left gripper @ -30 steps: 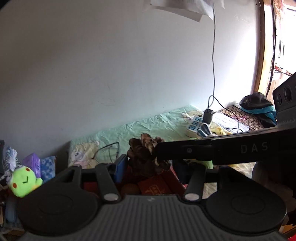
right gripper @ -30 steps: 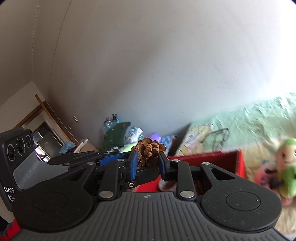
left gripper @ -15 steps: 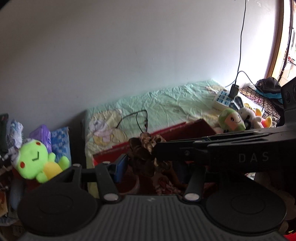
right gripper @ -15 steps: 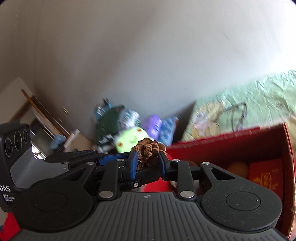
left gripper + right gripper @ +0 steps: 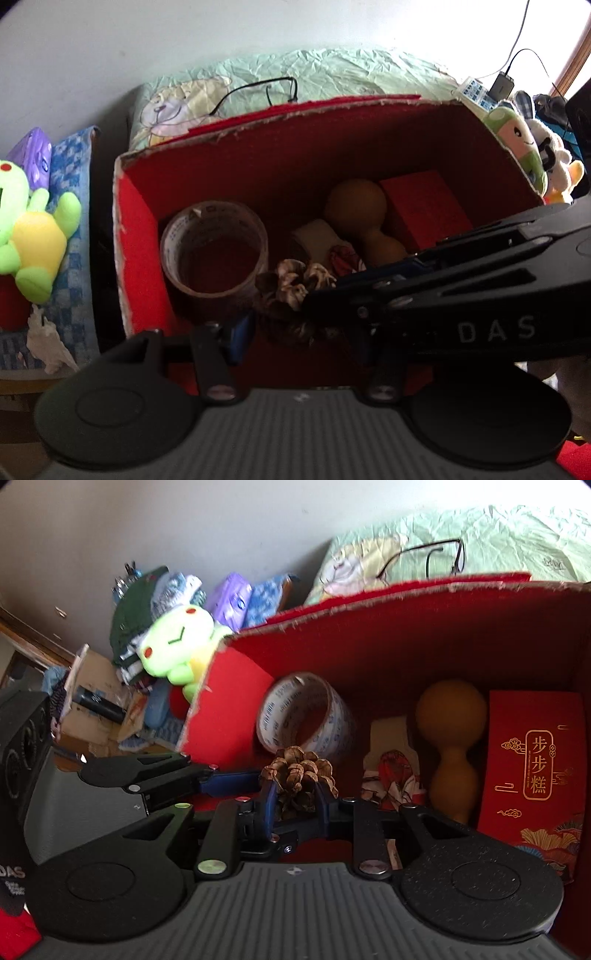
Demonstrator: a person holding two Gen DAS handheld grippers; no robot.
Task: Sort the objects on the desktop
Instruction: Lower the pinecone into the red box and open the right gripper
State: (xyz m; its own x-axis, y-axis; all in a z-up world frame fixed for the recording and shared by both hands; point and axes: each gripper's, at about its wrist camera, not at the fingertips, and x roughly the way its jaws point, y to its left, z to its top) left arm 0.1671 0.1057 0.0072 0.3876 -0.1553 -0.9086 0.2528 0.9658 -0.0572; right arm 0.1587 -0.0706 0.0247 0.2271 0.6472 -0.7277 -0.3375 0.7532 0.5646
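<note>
- The right gripper (image 5: 296, 802) and left gripper (image 5: 295, 328) both clamp one pine cone (image 5: 298, 775), jaws partly closed.
- The cone hangs above the open red box (image 5: 236, 686), just beside a tape roll (image 5: 306, 712).

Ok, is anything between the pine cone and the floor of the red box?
Nothing visible. The pine cone, gripped by both grippers, hangs inside the red box; the tape roll sits just behind it, the gourd to the right.
</note>
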